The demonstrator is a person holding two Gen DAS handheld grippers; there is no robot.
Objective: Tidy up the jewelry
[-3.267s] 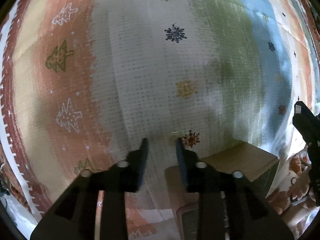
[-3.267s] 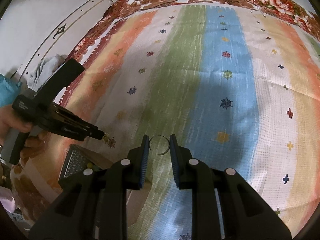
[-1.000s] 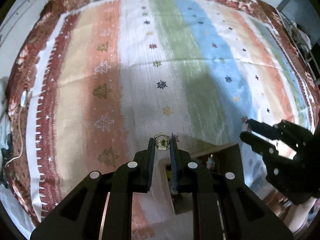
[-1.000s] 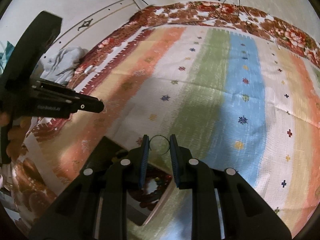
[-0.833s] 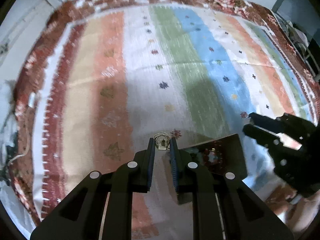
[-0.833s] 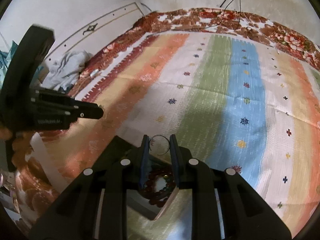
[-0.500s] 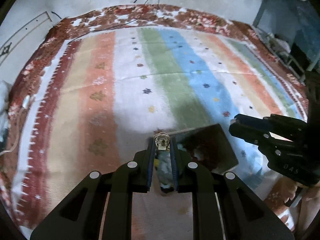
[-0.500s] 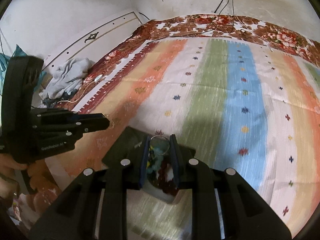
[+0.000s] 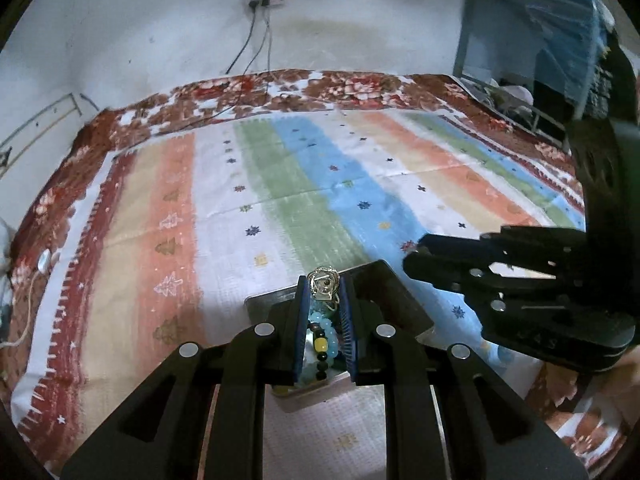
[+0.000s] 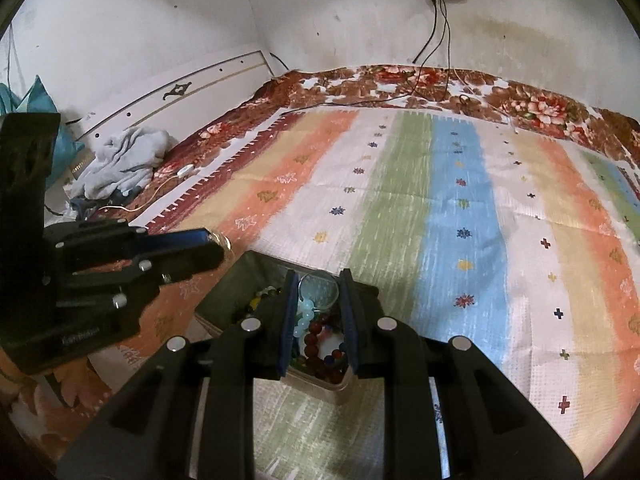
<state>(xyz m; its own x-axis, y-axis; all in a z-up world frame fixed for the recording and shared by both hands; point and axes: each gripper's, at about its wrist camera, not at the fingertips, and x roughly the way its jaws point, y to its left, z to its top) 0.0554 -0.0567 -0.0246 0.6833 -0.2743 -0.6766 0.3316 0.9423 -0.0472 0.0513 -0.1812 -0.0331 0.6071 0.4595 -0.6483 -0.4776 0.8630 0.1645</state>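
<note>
My left gripper (image 9: 323,285) is shut on a small gold pendant (image 9: 325,283) and hangs over the open jewelry box (image 9: 400,300). Bead bracelets (image 9: 320,340) lie inside the box, seen between the fingers. In the right wrist view my right gripper (image 10: 318,285) is shut on a thin silver ring (image 10: 319,289), also above the box (image 10: 228,288), where dark red and pale blue beads (image 10: 320,340) show. The right gripper (image 9: 416,264) reaches in from the right in the left wrist view. The left gripper (image 10: 214,246) comes in from the left in the right wrist view.
The box sits on a striped bedspread (image 10: 452,216) over a floral blanket (image 10: 400,80). A white wall with a socket and hanging cables (image 10: 440,20) stands behind. Crumpled grey cloth (image 10: 120,160) lies at the left by a headboard. Furniture (image 9: 540,60) stands at the far right.
Both grippers have travelled over the bedspread with their pieces still held and now hang above the open box. The views have tilted up, bringing the wall into sight.
</note>
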